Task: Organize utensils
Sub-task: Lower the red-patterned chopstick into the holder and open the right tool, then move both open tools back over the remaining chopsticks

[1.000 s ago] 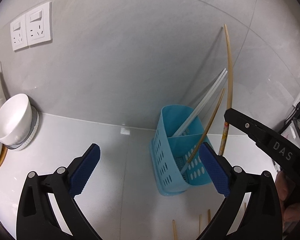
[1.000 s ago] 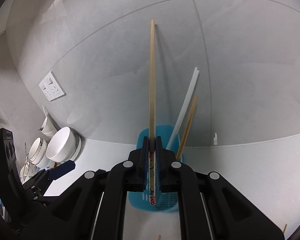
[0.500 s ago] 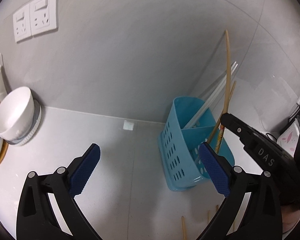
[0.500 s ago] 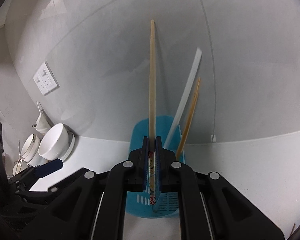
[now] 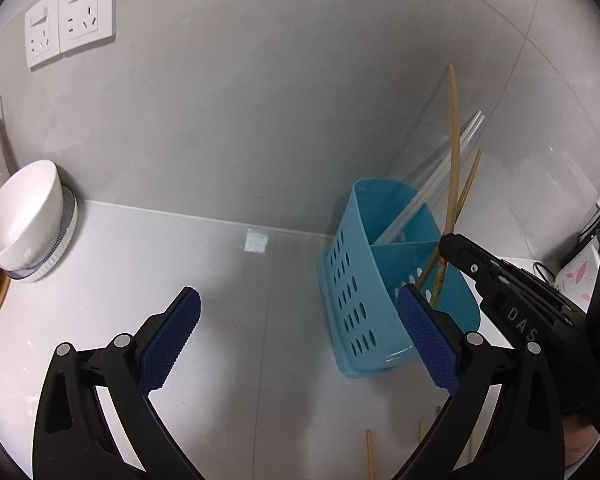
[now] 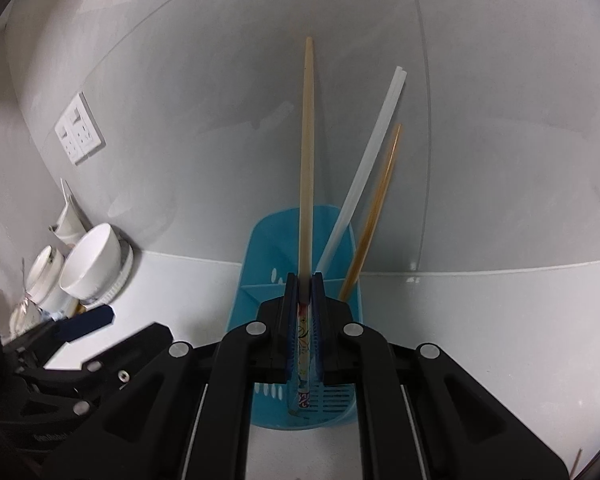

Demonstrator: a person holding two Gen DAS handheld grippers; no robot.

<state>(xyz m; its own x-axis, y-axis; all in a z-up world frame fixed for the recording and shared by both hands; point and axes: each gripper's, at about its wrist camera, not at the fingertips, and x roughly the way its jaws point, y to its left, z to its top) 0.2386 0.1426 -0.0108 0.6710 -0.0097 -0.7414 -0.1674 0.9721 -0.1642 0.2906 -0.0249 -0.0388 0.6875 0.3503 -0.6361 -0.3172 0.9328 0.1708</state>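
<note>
A white bench [image 5: 112, 300] meets a pale grey tiled wall [image 5: 260, 100], where a double socket plate [image 5: 70, 14] sits at about ten o'clock in the left wrist view. At three o'clock on the bench stands a blue perforated utensil caddy [image 5: 354, 280], divided into compartments; two white chopsticks [image 6: 366, 160] and an amber chopstick [image 6: 376, 204] lean in its far section. The right claw [image 6: 305, 316] is closed on a pale wooden chopstick [image 6: 307, 152] with a patterned lower end, which dips into the caddy's near compartment; its jaws have just begun to ease apart, the stick still between the pads. The left claw [image 5: 296, 340] hangs spread wide above bare bench, holding nothing. At nine o'clock a white bowl [image 5: 20, 216] rests tilted on stacked plates [image 5: 62, 236]. More wooden sticks [image 5: 369, 454] lie on the bench at five o'clock.
</note>
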